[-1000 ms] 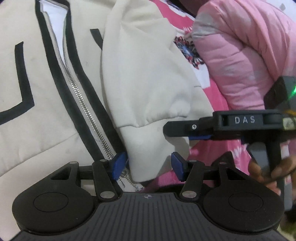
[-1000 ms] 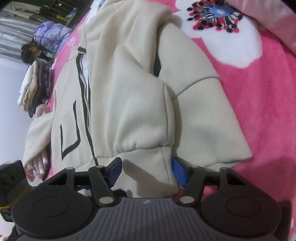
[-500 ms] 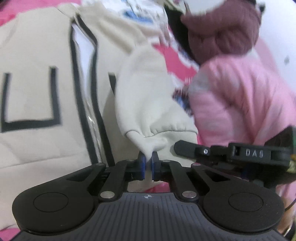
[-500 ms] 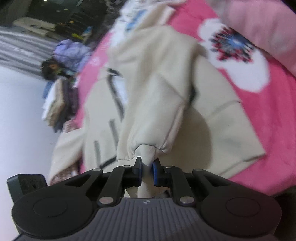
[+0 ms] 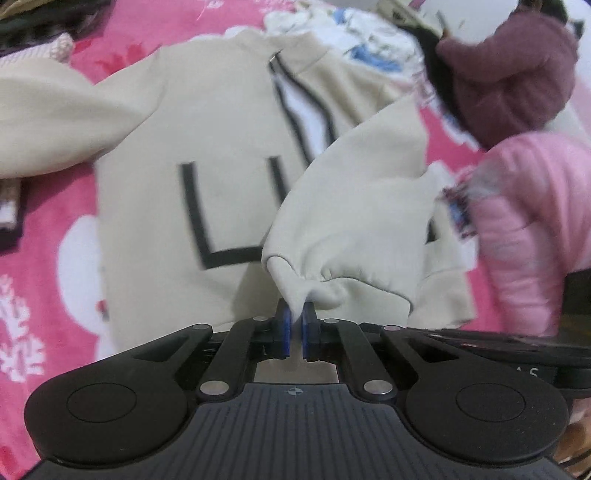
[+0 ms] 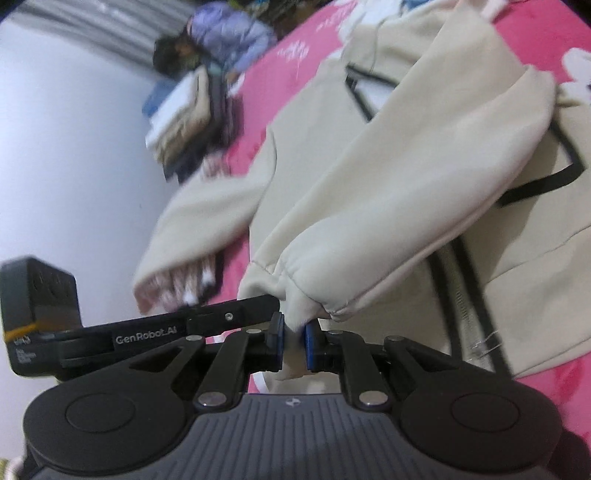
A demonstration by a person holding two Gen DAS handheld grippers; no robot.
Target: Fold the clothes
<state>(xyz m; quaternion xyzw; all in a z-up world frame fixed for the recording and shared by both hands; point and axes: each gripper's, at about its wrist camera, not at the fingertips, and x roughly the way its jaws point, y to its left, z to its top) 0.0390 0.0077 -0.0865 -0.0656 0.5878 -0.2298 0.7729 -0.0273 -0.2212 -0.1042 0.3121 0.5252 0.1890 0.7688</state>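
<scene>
A cream zip-up jacket [image 5: 166, 155] with black trim lies front up on a pink flowered blanket [image 5: 44, 251]. One sleeve [image 5: 354, 206] is lifted off the body of the jacket. My left gripper [image 5: 295, 317] is shut on the sleeve's cuff, which bunches between the blue pads. In the right wrist view the same sleeve [image 6: 388, 206] hangs from my right gripper [image 6: 294, 334], also shut on the cuff, with the left gripper's finger [image 6: 207, 321] close beside it. The other sleeve [image 6: 199, 221] stretches out flat to the left.
A person in a pink puffy jacket [image 5: 532, 221] is at the right edge of the left wrist view. Stacked folded clothes [image 6: 184, 122] and a purple garment [image 6: 229, 33] lie at the far end of the blanket, beside a white wall [image 6: 55, 147].
Both grippers went from open around the cuff to shut on it. They then rose and pulled back, lifting the sleeve off the jacket; more of the jacket's front and collar has come into view.
</scene>
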